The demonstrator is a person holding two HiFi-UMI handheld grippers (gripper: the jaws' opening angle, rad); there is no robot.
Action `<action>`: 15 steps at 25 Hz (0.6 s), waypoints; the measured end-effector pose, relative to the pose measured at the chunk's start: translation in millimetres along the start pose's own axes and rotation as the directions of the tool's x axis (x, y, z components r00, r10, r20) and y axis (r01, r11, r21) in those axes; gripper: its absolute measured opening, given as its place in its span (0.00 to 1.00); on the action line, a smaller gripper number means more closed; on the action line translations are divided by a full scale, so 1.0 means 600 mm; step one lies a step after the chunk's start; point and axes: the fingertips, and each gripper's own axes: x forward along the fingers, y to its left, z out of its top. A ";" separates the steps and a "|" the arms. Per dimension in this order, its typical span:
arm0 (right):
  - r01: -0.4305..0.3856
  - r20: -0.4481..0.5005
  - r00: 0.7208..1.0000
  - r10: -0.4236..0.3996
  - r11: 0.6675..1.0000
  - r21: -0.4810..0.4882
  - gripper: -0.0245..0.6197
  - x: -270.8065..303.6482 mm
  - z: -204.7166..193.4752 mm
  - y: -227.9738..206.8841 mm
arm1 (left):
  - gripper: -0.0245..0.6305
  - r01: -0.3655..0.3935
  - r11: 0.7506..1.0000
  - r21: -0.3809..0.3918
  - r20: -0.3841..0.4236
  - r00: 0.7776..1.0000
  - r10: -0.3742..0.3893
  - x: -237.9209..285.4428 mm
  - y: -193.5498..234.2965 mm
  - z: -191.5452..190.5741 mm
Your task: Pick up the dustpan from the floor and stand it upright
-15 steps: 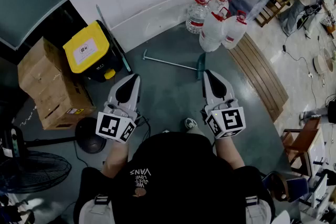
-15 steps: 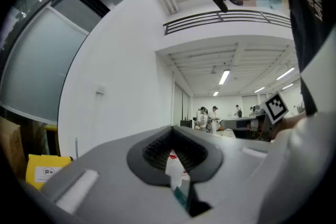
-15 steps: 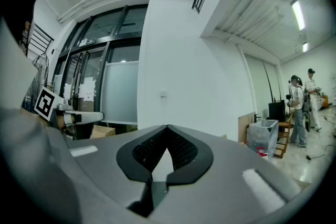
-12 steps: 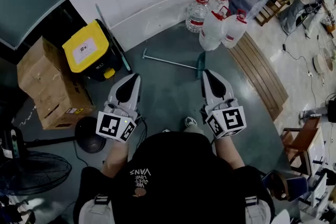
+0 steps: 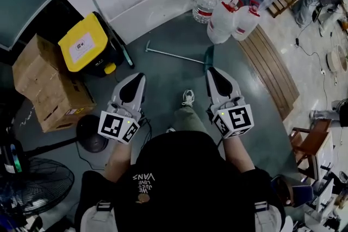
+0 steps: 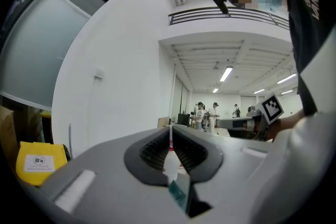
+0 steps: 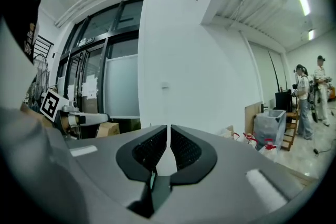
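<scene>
The dustpan lies flat on the dark floor in the head view, its thin metal handle (image 5: 174, 56) pointing left and its teal pan (image 5: 209, 56) on edge at the right. My left gripper (image 5: 138, 78) is held level above the floor, well short of the handle. My right gripper (image 5: 210, 70) hovers just on the near side of the teal pan. Both are shut with nothing between the jaws, as the left gripper view (image 6: 169, 140) and the right gripper view (image 7: 168, 137) show. The dustpan is not visible in either gripper view.
A black bin with a yellow lid (image 5: 84, 44) and cardboard boxes (image 5: 38, 81) stand at the left. Several water bottles (image 5: 229, 12) sit by the white wall beyond the dustpan. Wooden planks (image 5: 272, 70) lie to the right. A fan (image 5: 32, 185) is at lower left. The person's shoe (image 5: 187, 98) is between the grippers.
The person has stepped forward, one leg and shoe now showing between the grippers. The dustpan and the bottles are closer to both grippers. Both grippers stay shut.
</scene>
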 end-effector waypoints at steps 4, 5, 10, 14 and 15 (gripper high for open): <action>-0.029 -0.044 0.999 0.029 1.000 0.005 0.08 0.070 -0.023 -0.050 | 0.12 -0.012 1.000 -0.022 -0.043 0.999 0.011 0.073 0.036 -0.031; -0.041 -0.060 0.997 0.041 0.999 0.004 0.10 0.089 -0.030 -0.065 | 0.12 -0.018 1.000 -0.026 -0.053 0.998 0.016 0.094 0.045 -0.037; -0.115 -0.141 0.983 0.114 0.993 0.003 0.15 0.173 -0.062 -0.137 | 0.12 -0.047 0.998 -0.033 -0.108 0.993 0.043 0.209 0.081 -0.060; -0.161 -0.189 0.971 0.148 0.985 -0.057 0.19 0.230 -0.081 -0.195 | 0.13 -0.081 0.996 -0.042 -0.142 0.987 0.074 0.277 0.107 -0.084; -0.172 -0.199 0.968 0.156 0.983 -0.066 0.20 0.243 -0.087 -0.206 | 0.13 -0.088 0.995 -0.048 -0.155 0.985 0.079 0.289 0.115 -0.094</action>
